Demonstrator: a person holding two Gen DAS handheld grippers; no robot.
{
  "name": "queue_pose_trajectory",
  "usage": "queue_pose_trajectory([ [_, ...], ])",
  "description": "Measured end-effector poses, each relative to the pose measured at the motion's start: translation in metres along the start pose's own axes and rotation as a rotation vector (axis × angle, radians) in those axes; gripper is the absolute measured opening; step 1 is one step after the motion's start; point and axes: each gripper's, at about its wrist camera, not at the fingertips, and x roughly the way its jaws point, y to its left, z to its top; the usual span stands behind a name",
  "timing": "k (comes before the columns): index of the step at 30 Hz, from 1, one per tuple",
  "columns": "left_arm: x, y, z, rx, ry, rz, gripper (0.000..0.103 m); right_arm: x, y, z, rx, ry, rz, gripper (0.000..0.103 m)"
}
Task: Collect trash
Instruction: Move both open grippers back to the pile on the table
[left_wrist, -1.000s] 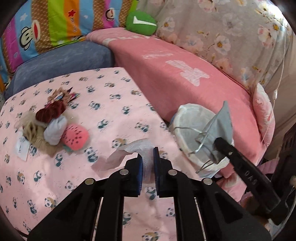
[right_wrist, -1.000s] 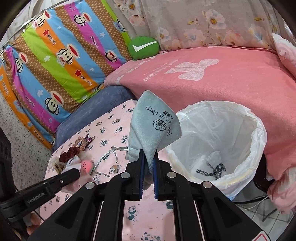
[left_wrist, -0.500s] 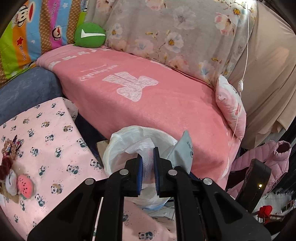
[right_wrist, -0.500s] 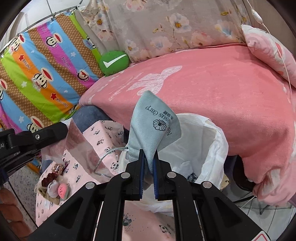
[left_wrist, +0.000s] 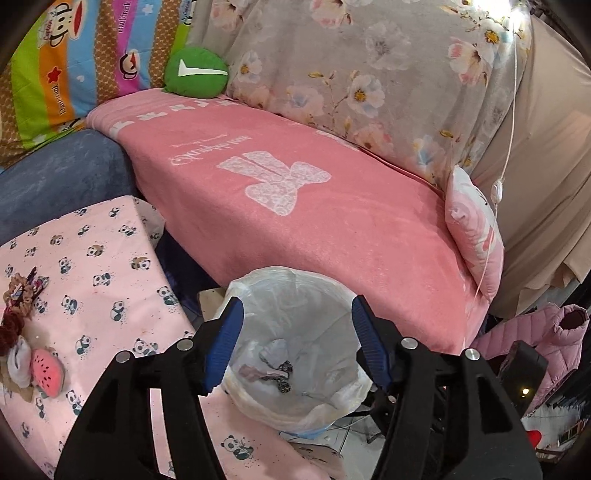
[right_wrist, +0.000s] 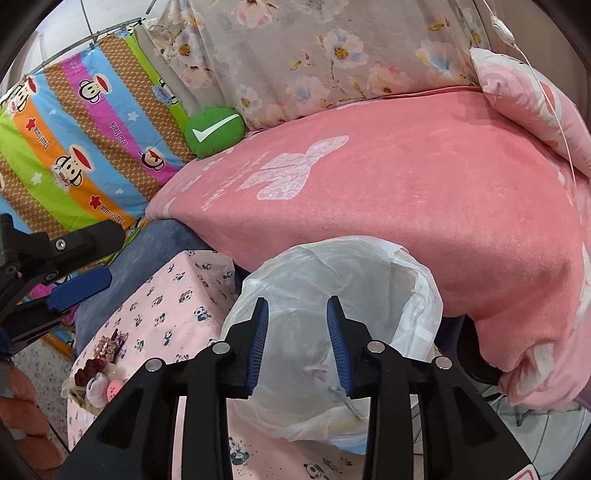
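Note:
A bin lined with a white plastic bag (left_wrist: 280, 275) stands between the pink-covered sofa and the panda-cloth table. My left gripper (left_wrist: 295, 314) hangs above its mouth, jaws opening, with nothing between the blue pads. Several scraps of trash (left_wrist: 275, 365) lie at the bottom, among them a pinkish clear wrapper and a dark patterned piece. In the right wrist view my right gripper (right_wrist: 297, 314) also hovers over the bag (right_wrist: 424, 295), jaws opening and empty. A thin loop (right_wrist: 347, 402) shows inside the bag. The left gripper (right_wrist: 107, 254) appears at the left edge of that view.
The table with the pink panda cloth (left_wrist: 92, 258) sits left of the bin and carries a pile of hair ties and small plush items (left_wrist: 22, 332). The sofa with a pink blanket (left_wrist: 332, 229) runs behind. A pink jacket (left_wrist: 535, 332) lies at right.
Both grippers swung from the table to over the bin. The left jaws let go of the clear wrapper and the right jaws let go of the grey-blue mask; both now stand apart.

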Motion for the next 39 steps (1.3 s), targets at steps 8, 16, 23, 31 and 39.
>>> queue_pose_trajectory([
  [8,-0.019,0.045,-0.016,-0.086,0.007,0.073,0.058,-0.007,0.027,-0.010,-0.043,0.012,0.033,0.050],
  [16,-0.050,0.087,-0.037,-0.137,-0.015,0.168,0.063,-0.015,0.068,-0.026,-0.114,0.036,0.080,0.054],
  [23,-0.078,0.134,-0.056,-0.211,-0.028,0.237,0.066,-0.016,0.109,-0.045,-0.182,0.070,0.128,0.055],
  [31,-0.107,0.192,-0.080,-0.306,-0.037,0.330,0.070,-0.014,0.160,-0.068,-0.270,0.109,0.178,0.059],
  [39,-0.133,0.248,-0.106,-0.400,-0.044,0.419,0.072,-0.007,0.206,-0.092,-0.342,0.156,0.228,0.059],
])
